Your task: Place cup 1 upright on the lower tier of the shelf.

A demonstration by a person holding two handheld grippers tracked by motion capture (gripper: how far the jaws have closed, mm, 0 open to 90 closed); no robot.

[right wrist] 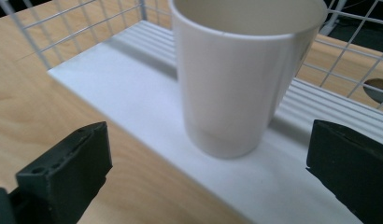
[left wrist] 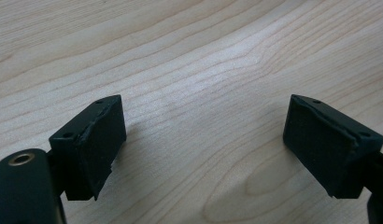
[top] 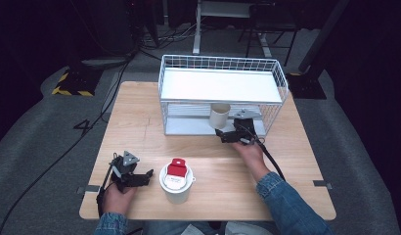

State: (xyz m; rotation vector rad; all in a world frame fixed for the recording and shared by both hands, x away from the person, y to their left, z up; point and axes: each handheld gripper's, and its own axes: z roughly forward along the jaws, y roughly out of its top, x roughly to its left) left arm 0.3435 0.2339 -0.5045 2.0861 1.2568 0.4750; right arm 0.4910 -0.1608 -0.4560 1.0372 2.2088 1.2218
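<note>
While the right gripper (top: pixel 224 136) hung released, its jaws spread wide and touching nothing, a white paper cup (top: pixel 219 116) stood upright just beyond them on the lower shelf of a white wire rack (top: pixel 282 81) at the far side of the wooden table (top: pixel 140 112). At the near left, the left gripper (top: pixel 142 177) lay low over bare wood, jaws apart and empty. Just right of it stood a white tub (top: pixel 176 188) with a red-and-white packet (top: pixel 176 169) on top.

Black left gripper (top: pixel 147 174), black right gripper (top: pixel 221 136), grey three-cornered plates, trailing cables, denim sleeves (top: pixel 286 205)
</note>
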